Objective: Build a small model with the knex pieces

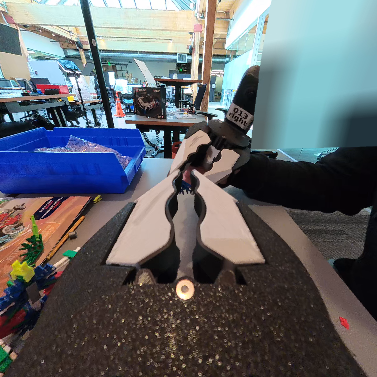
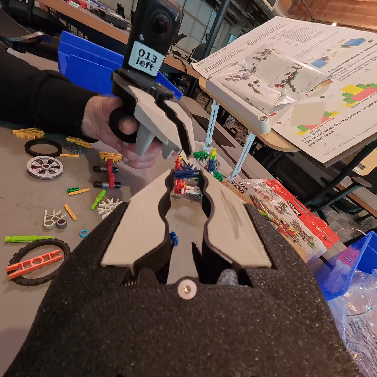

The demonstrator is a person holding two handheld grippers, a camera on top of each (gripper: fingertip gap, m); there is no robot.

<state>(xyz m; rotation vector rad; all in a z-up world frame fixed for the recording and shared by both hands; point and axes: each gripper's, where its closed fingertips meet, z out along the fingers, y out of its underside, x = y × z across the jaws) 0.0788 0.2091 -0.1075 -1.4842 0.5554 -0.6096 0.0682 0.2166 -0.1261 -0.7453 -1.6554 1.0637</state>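
Left wrist view: the left gripper [image 1: 186, 180] is raised off the grey table [image 1: 155, 169], its jaws drawn to a narrow gap. A blue part of the toy model [image 1: 186, 188] shows at the tips, but whether they pinch it cannot be told. The right gripper [image 1: 201, 163] faces it, tips almost touching, in a hand in a black sleeve. To the left a blue bin [image 1: 61, 169] holds clear plastic bags [image 1: 91, 145]; nearer lie a picture booklet [image 1: 40, 216] and loose toy pieces [image 1: 30, 246]. Right wrist view: the right gripper [image 2: 186, 175] has its jaws part-way closed on the toy model [image 2: 184, 173], which appears clamped between them above the table [image 2: 24, 204]. The left gripper [image 2: 184, 153] hangs just above the model, jaws nearly together. A grey wheel [image 2: 44, 167], a black tyre [image 2: 42, 148] and small rods lie scattered to the left. At right, a second blue bin [image 2: 350, 267] holds a plastic bag, contents unclear.
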